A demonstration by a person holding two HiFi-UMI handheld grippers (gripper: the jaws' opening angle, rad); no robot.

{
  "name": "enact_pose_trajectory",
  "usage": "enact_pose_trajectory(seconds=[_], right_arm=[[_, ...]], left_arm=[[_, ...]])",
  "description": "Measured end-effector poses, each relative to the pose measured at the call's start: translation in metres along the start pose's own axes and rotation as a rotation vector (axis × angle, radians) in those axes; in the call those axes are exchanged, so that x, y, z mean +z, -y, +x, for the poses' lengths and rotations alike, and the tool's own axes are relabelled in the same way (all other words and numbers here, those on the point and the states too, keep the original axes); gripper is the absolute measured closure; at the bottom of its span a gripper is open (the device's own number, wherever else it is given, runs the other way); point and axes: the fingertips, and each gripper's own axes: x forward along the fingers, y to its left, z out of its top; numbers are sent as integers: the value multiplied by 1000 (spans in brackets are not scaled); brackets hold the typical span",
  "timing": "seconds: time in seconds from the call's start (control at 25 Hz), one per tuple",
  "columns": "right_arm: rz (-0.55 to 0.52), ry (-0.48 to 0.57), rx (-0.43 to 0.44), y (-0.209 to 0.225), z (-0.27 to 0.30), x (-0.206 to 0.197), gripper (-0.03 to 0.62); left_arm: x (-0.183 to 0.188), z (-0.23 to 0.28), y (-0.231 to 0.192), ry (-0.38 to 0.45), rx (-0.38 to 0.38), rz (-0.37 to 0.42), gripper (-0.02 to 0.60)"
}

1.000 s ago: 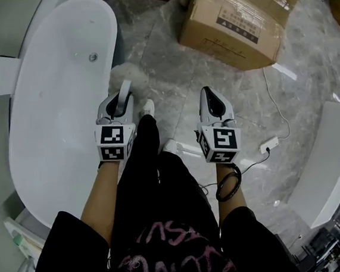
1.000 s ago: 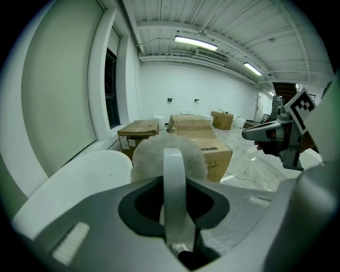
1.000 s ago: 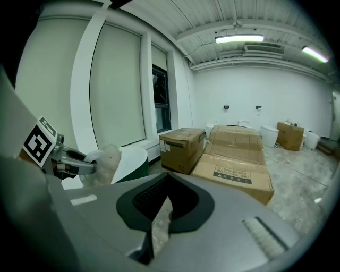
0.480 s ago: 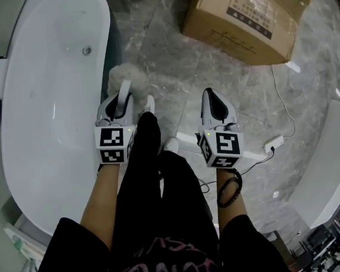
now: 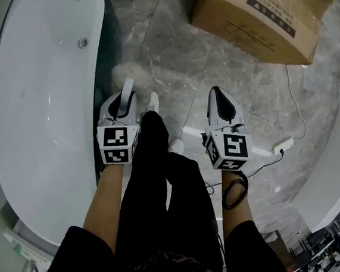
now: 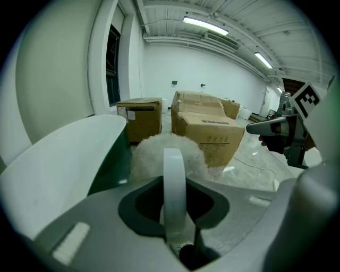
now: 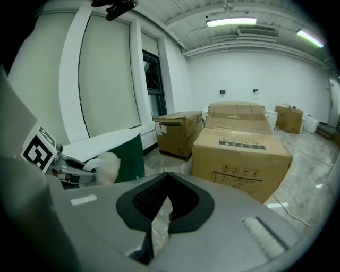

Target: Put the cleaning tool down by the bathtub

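My left claw (image 5: 121, 105) is clenched on the white handle of the cleaning tool (image 5: 128, 85). The tool's fluffy head sits low, just beside the dark outer wall of the bathtub (image 5: 42, 115), and I cannot tell whether it touches the floor (image 5: 174, 54). My right claw (image 5: 223, 106) is pressed together on nothing, held apart from the left one, with a cardboard box (image 5: 260, 16) farther ahead.

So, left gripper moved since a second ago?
Yes. The left gripper, shut on the cleaning tool, now sits farther from the drain of the bathtub, toward the person, in the head view.
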Motion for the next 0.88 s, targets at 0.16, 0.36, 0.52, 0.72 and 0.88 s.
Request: enact_pose_trajectory(seconds=[0.16,0.36,0.52,0.72,0.88], right_arm=[[6,-14,-1,4,20,-25,579],[6,-26,3,7,47,-58,579],[19,-5,-17,16,72,-78,579],[8,-4,-13,23,100,-112,579],[7,-12,-13,26,117,-148,579]], left_arm=[[-19,24,-5,-11,4,4,499],[-45,58,-11,-17,8,4,499],[-71,91,-20,-27,16,18,499],[-101,122,-31,-28,32,-5,499],[-126,150,-36,-24,35,-6,499]])
